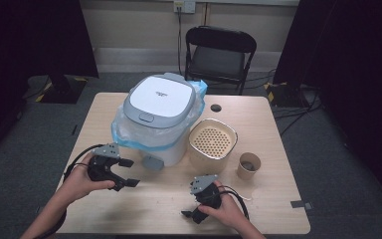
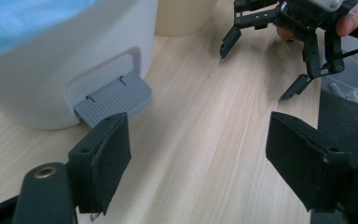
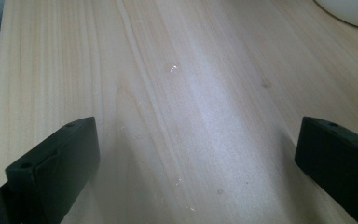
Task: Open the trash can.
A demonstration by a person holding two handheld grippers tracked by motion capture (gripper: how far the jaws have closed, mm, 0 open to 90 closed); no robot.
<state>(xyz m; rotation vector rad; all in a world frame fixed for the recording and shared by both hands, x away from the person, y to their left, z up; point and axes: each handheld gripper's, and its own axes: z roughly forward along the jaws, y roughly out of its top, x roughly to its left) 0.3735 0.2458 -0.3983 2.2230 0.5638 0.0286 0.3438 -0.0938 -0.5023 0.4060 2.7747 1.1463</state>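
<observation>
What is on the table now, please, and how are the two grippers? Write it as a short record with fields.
table: light wood
bin: white, grey lid shut, blue bag liner, grey pedal at its base
pedal: points toward the left gripper
strainer: beige, perforated, right of the bin
paper cup: right of the strainer
left gripper: jaws open, holding nothing
right gripper: jaws open, holding nothing
chair: black, behind the table

The whole table (image 1: 273, 149) is seen from above; both gripper views are held low and close, its wood shared.
</observation>
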